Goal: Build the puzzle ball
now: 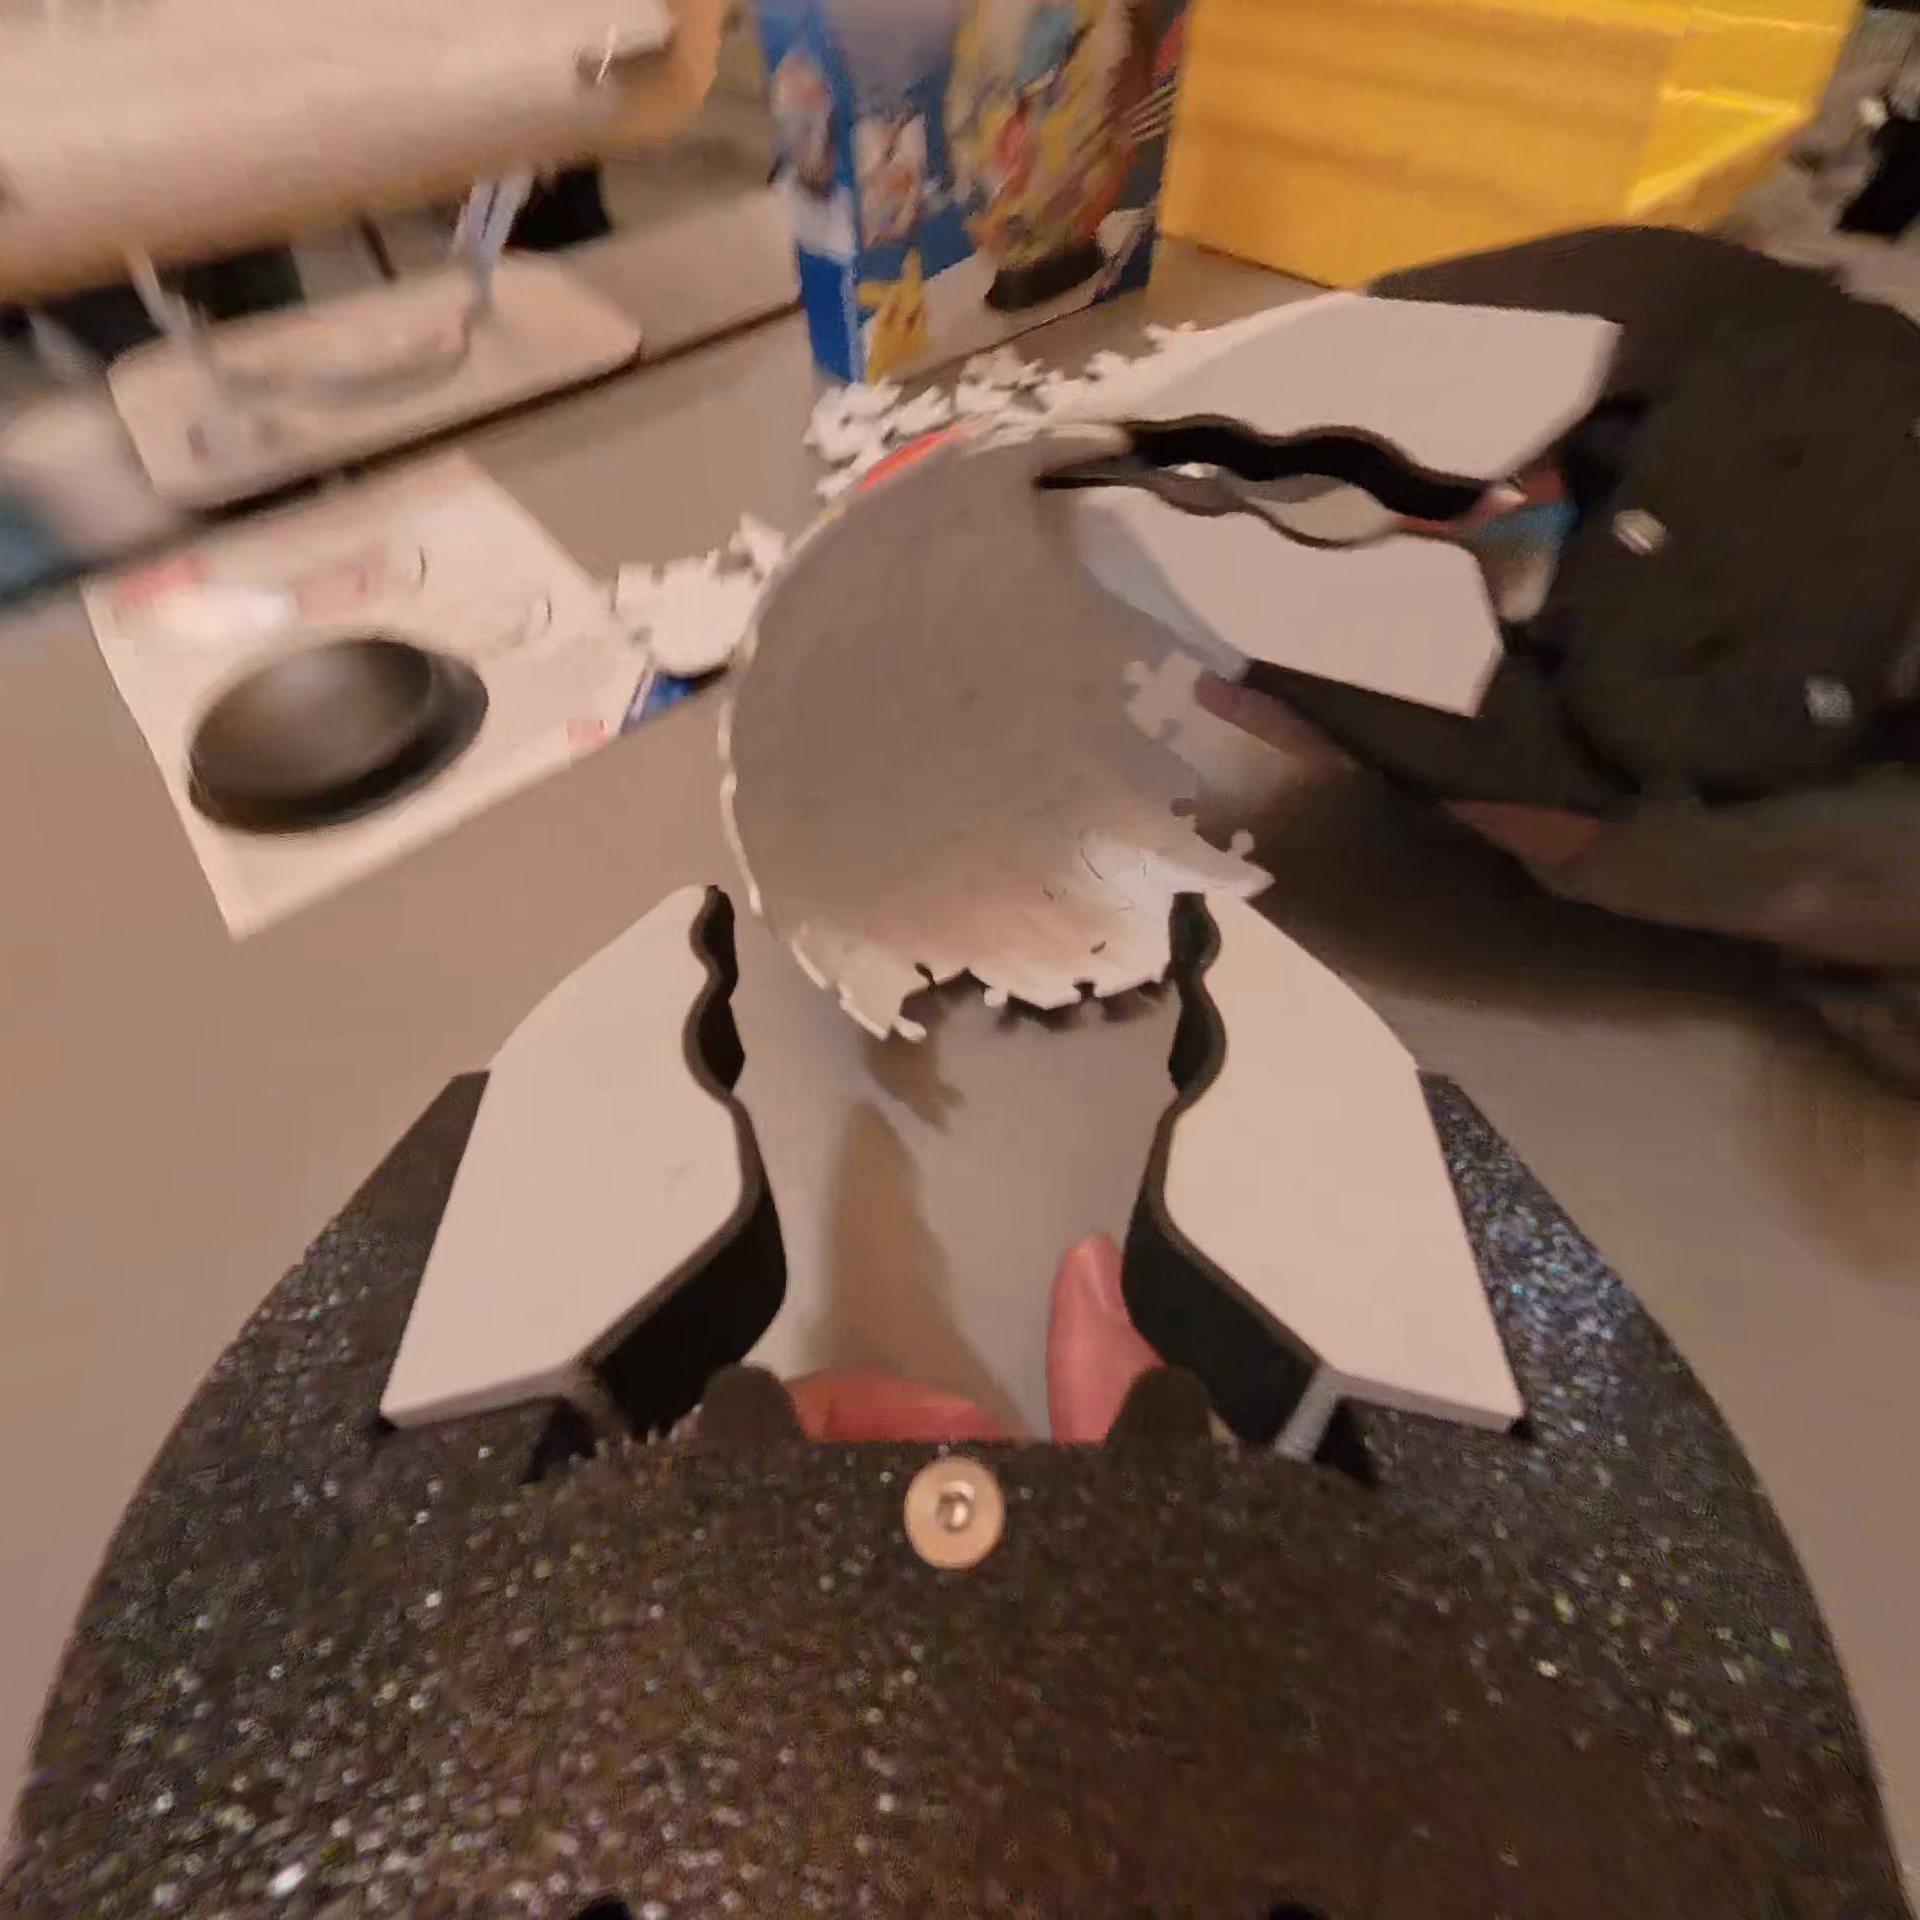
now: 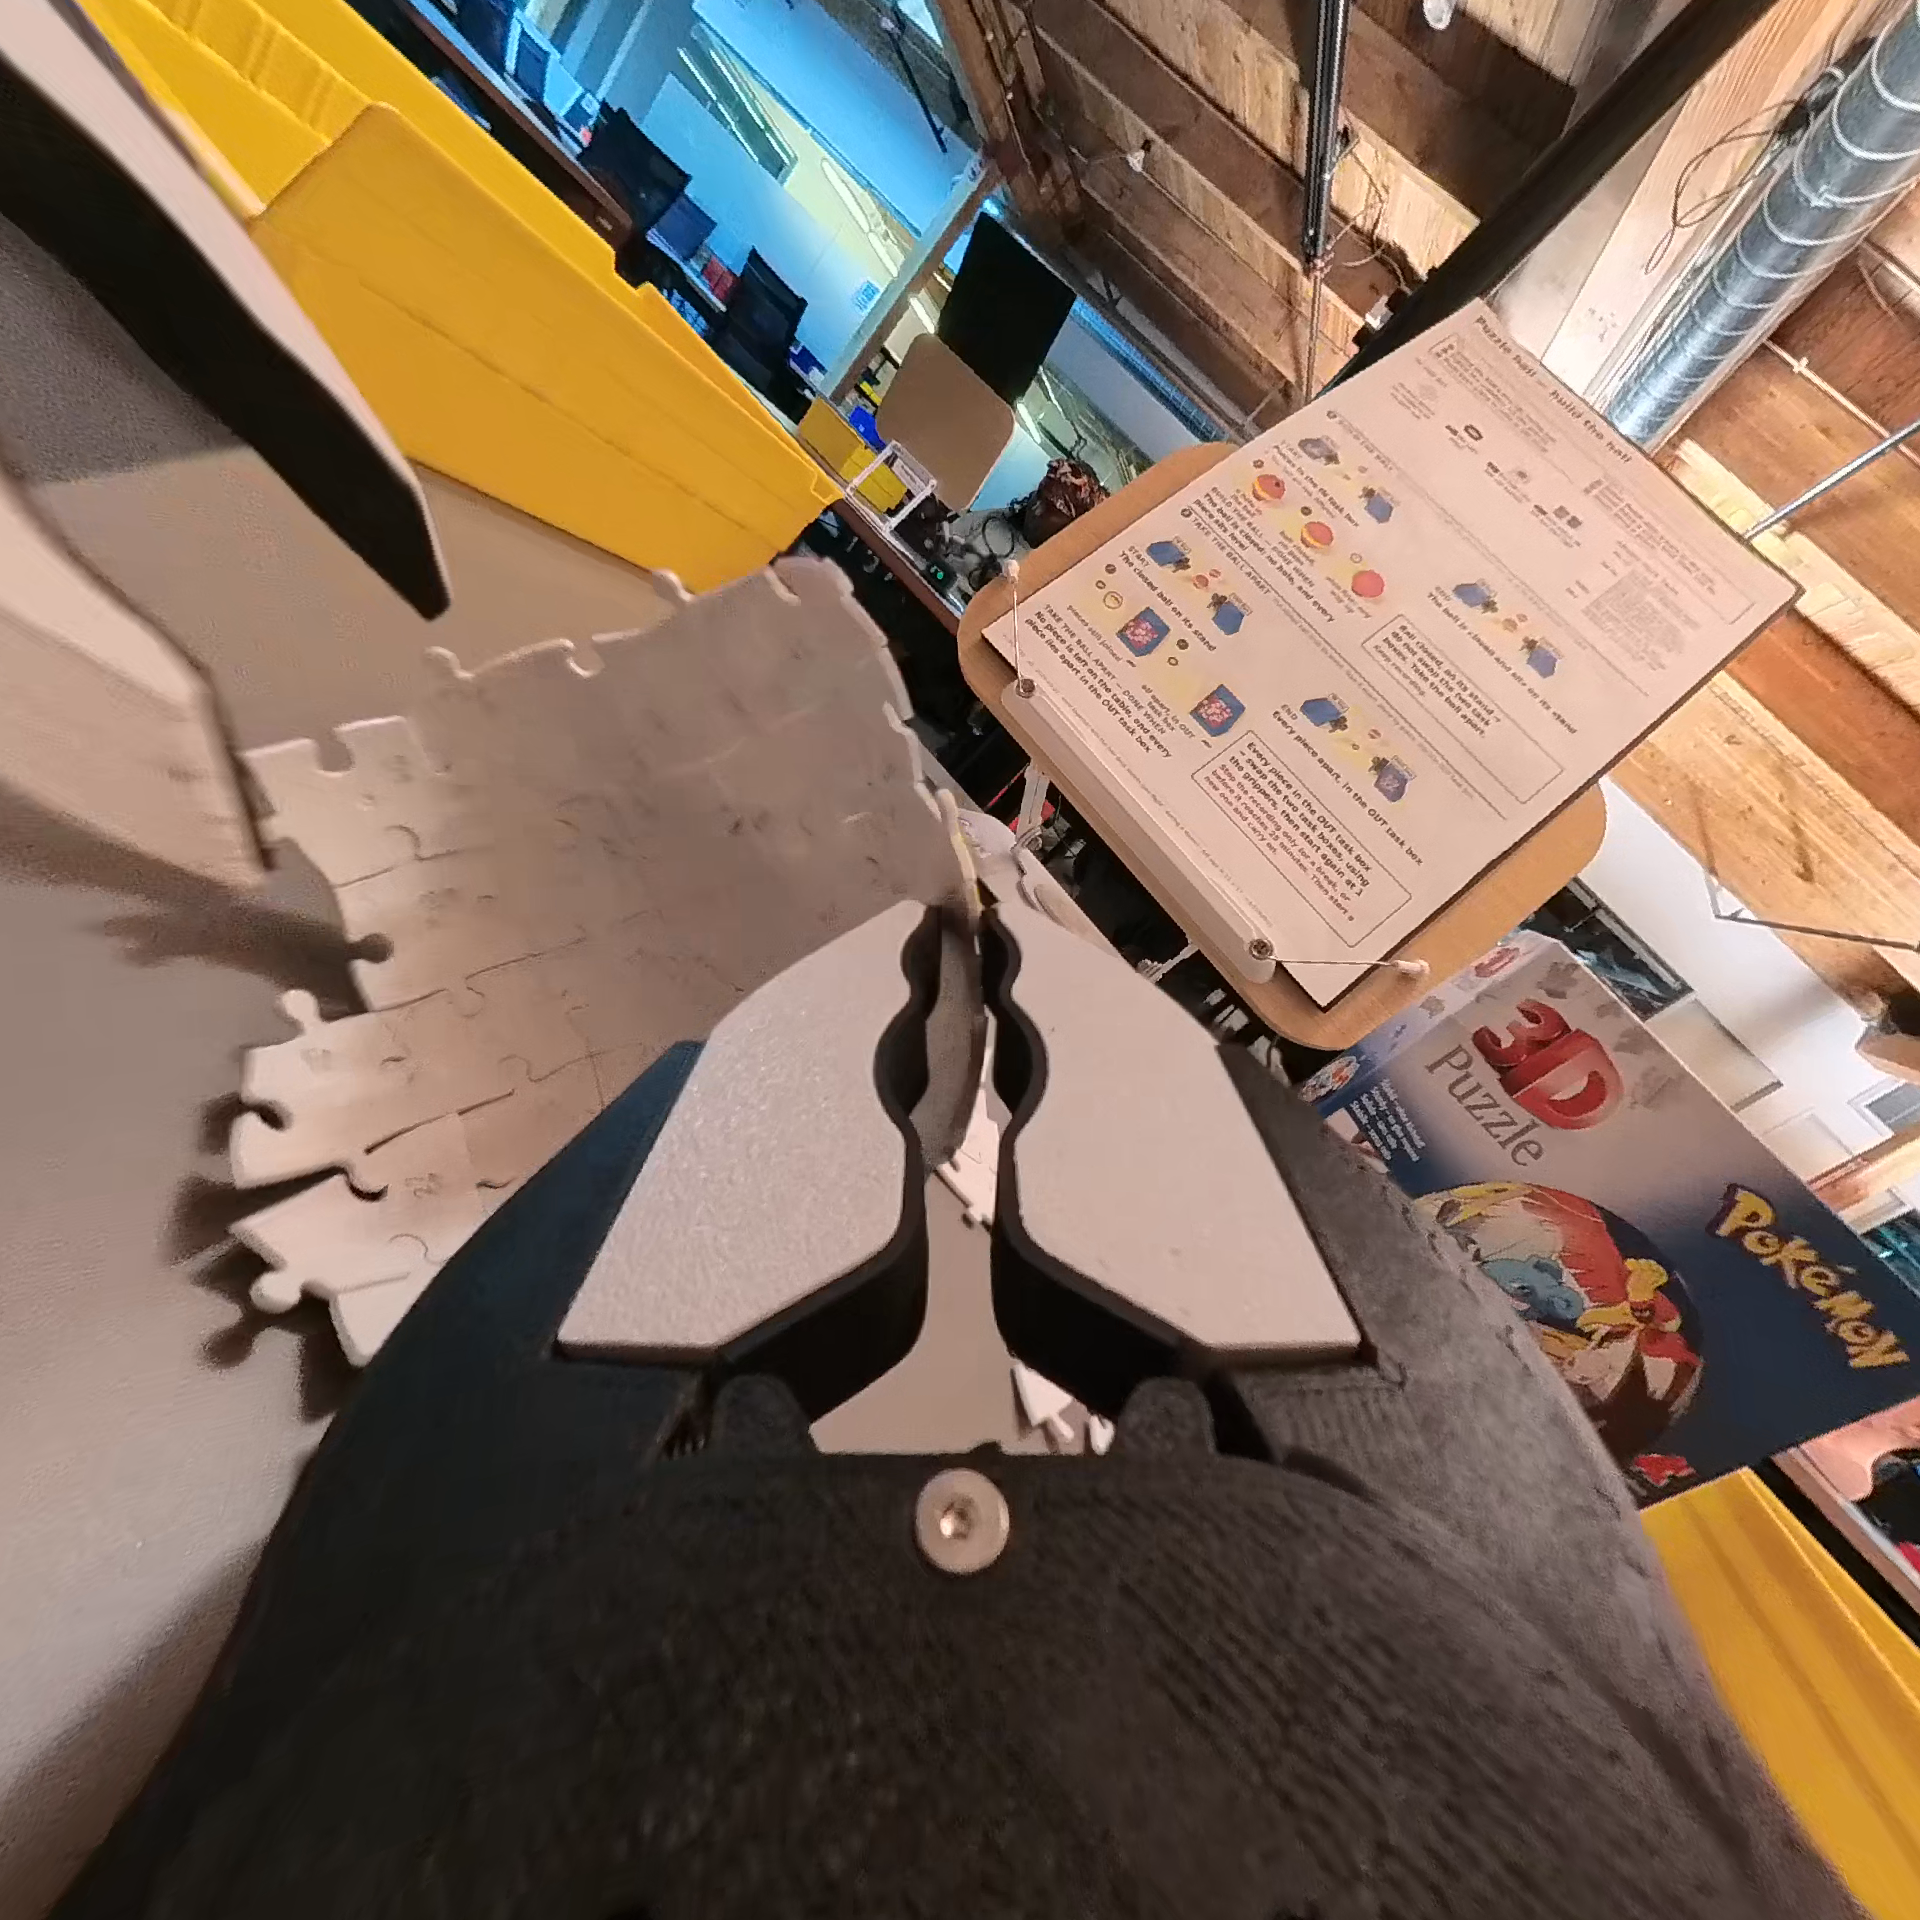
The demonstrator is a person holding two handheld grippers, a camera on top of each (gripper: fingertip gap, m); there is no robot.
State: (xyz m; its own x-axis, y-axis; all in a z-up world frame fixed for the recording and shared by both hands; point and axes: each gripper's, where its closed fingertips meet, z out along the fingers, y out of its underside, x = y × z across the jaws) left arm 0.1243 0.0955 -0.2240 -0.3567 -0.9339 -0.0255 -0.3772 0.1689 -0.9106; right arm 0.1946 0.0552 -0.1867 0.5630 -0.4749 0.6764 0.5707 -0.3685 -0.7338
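A half-built puzzle ball shell (image 1: 914, 727), white on the inside with jagged tabbed edges, hangs above the grey table. My right gripper (image 1: 1081, 468) comes in from the right and is shut on the shell's upper rim. My left gripper (image 1: 956, 935) is open, its two fingertips on either side of the shell's lower edge, not closed on it. In the right wrist view my right gripper (image 2: 961, 935) pinches the rim of the shell (image 2: 623, 831), and a finger of the left gripper (image 2: 208, 312) shows at the upper left.
Loose white pieces (image 1: 935, 405) lie on the table behind the shell. A black round stand (image 1: 322, 727) sits on a white sheet at the left. The puzzle box (image 1: 966, 156) and a yellow bin (image 1: 1455, 125) stand at the back. An instruction board (image 2: 1351, 644) stands beyond. The left gripper's tips are roughly 9 cm from the right gripper's.
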